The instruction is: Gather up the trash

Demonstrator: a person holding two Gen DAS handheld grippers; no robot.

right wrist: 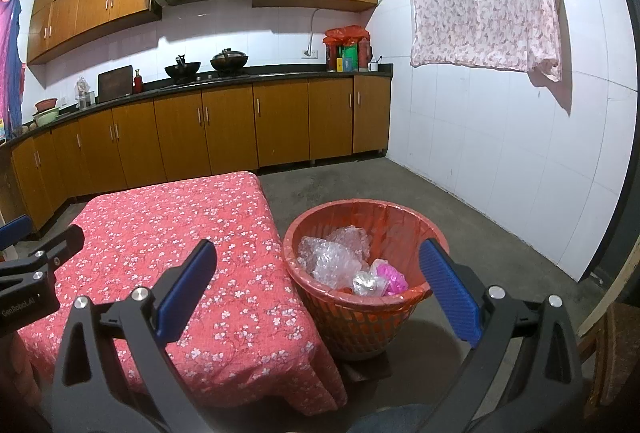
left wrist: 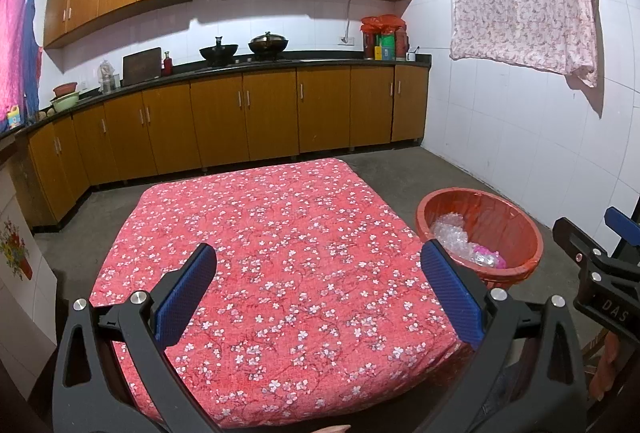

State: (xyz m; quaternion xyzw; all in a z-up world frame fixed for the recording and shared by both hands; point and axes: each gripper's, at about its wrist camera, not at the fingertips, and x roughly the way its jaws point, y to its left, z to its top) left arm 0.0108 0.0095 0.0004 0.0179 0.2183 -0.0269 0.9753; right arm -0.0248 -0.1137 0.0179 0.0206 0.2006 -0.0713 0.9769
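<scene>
Both grippers — left gripper (left wrist: 320,297), right gripper (right wrist: 320,293) — are hanging released over the floral-clothed bench (left wrist: 280,253) beside the red wastebasket (right wrist: 412,221).

Both cameras look forward and a bit down from close above the red flowered table (left wrist: 280,253), and both show the red basket (right wrist: 360,313), which seems nearer in the right view.

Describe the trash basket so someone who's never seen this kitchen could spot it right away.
Find the low table under the red floral cloth in the middle of the kitchen floor. Beside it, on the side toward the white tiled wall, stands the round red basket with lattice sides and a red liner. It alone holds trash: bubble wrap, pink plastic and a foil ball.
</scene>
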